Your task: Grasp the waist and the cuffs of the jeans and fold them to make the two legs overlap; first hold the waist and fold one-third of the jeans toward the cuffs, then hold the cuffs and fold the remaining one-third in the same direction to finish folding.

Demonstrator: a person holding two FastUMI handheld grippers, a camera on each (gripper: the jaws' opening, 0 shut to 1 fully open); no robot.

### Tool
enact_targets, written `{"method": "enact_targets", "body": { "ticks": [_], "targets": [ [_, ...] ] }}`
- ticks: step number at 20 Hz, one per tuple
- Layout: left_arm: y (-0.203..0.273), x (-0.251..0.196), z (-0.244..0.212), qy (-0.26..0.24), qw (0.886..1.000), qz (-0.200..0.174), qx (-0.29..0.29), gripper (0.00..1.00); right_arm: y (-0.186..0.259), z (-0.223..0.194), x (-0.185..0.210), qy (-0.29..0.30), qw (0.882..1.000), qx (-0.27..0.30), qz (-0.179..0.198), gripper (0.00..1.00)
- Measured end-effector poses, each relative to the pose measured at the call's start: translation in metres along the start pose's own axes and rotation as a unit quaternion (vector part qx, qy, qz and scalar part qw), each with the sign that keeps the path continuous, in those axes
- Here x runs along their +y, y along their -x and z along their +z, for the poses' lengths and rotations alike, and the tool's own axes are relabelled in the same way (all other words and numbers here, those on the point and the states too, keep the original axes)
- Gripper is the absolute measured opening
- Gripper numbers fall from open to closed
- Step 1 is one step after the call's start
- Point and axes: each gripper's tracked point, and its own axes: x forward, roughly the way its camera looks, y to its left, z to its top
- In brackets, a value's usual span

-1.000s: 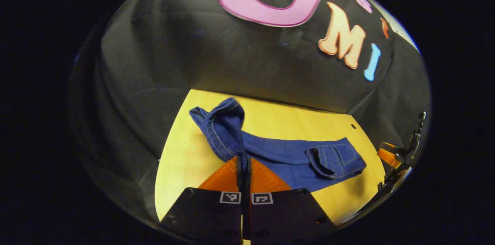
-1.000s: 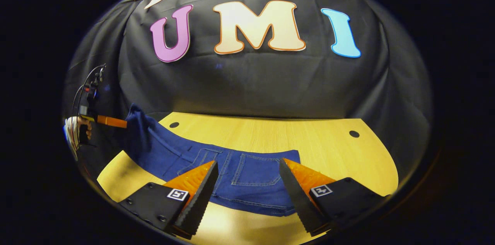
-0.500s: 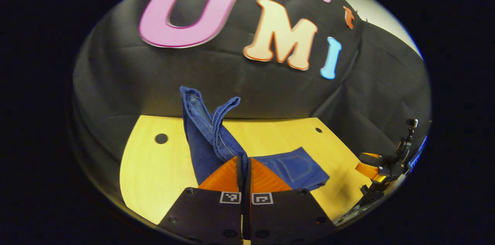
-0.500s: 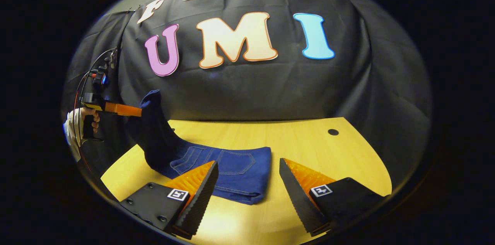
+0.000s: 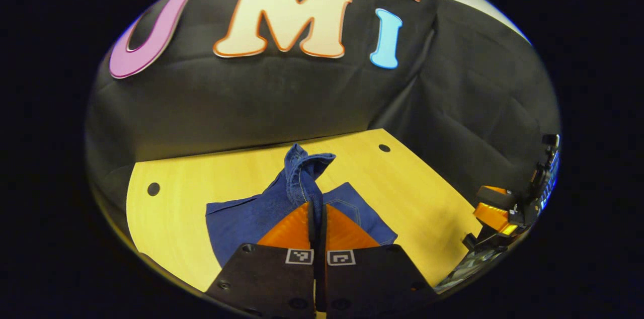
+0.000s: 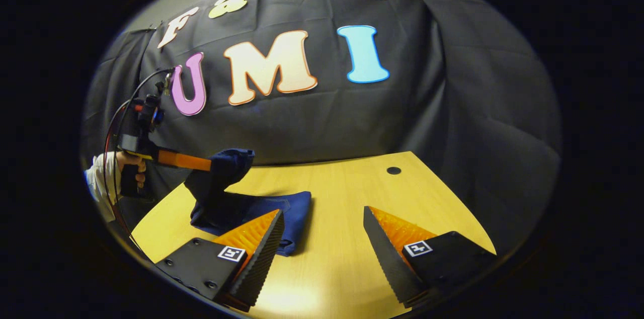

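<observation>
The dark blue jeans (image 5: 241, 218) lie folded on the yellow wooden table (image 5: 171, 208). My left gripper (image 5: 317, 208) is shut on the cuffs (image 5: 304, 165), which stick up above its fingertips over the folded pile. In the right gripper view the left gripper (image 6: 204, 163), held by a hand (image 6: 128, 160), carries the cuff end above the folded jeans (image 6: 292, 213). My right gripper (image 6: 322, 218) stands open above the table with nothing between its fingers, to the right of the jeans. In the left gripper view the right gripper (image 5: 495, 208) shows at the far right.
The table (image 6: 362, 193) has small round holes (image 6: 393, 170) near its back edge, (image 5: 153, 189) at its left. The black cloth wall (image 6: 312, 117) hangs close behind the table. Bare tabletop lies to the right of the jeans.
My left gripper has carried the cuffs over and down toward the folded part; the raised leg is now shorter and lower. My right gripper has drawn off to the right, still open.
</observation>
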Motion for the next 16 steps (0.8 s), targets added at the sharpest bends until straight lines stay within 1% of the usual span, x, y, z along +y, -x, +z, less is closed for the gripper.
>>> {"method": "enact_targets", "body": {
  "ticks": [1, 4, 6, 8, 9, 10, 11, 12, 13, 15, 16],
  "targets": [
    [-0.013, -0.009, -0.007, -0.004, 1.000, 0.003, 0.009, 0.00, 0.004, -0.001, -0.009, -0.002, 1.000, 0.001, -0.006, 0.98],
    [-0.047, -0.024, -0.035, -0.009, 0.999, 0.038, 0.032, 0.00, 0.016, -0.003, -0.027, -0.009, 1.000, 0.002, -0.012, 0.98],
    [-0.065, -0.031, -0.056, -0.014, 0.997, 0.063, 0.046, 0.00, 0.022, -0.004, -0.032, -0.007, 1.000, 0.004, -0.004, 0.98],
    [-0.076, -0.035, -0.076, -0.013, 0.994, 0.094, 0.061, 0.00, 0.024, -0.003, -0.032, -0.002, 1.000, 0.005, 0.012, 0.98],
    [-0.080, -0.045, -0.083, -0.003, 0.994, 0.088, 0.060, 0.00, 0.025, 0.000, -0.031, 0.000, 1.000, 0.004, 0.024, 0.98],
    [-0.078, -0.053, -0.080, 0.008, 0.995, 0.085, 0.048, 0.11, 0.026, 0.001, -0.027, 0.005, 0.999, 0.002, 0.038, 0.98],
    [-0.071, -0.066, -0.075, 0.016, 0.996, 0.077, 0.029, 0.22, 0.025, 0.004, -0.023, 0.012, 0.999, 0.000, 0.049, 0.94],
    [-0.059, -0.072, -0.061, 0.015, 0.996, 0.083, 0.000, 0.27, 0.023, 0.009, -0.018, 0.020, 0.998, -0.005, 0.059, 0.98],
    [-0.039, -0.076, -0.046, 0.006, 0.995, 0.091, -0.032, 0.50, 0.025, 0.016, -0.012, 0.028, 0.997, -0.014, 0.067, 0.98],
    [0.010, -0.079, -0.008, -0.015, 0.988, 0.108, -0.110, 0.95, 0.031, 0.038, 0.004, 0.037, 0.996, -0.042, 0.076, 0.98],
    [0.039, -0.082, 0.011, -0.025, 0.982, 0.117, -0.148, 0.92, 0.037, 0.054, 0.013, 0.039, 0.994, -0.065, 0.080, 0.98]
  ]
}}
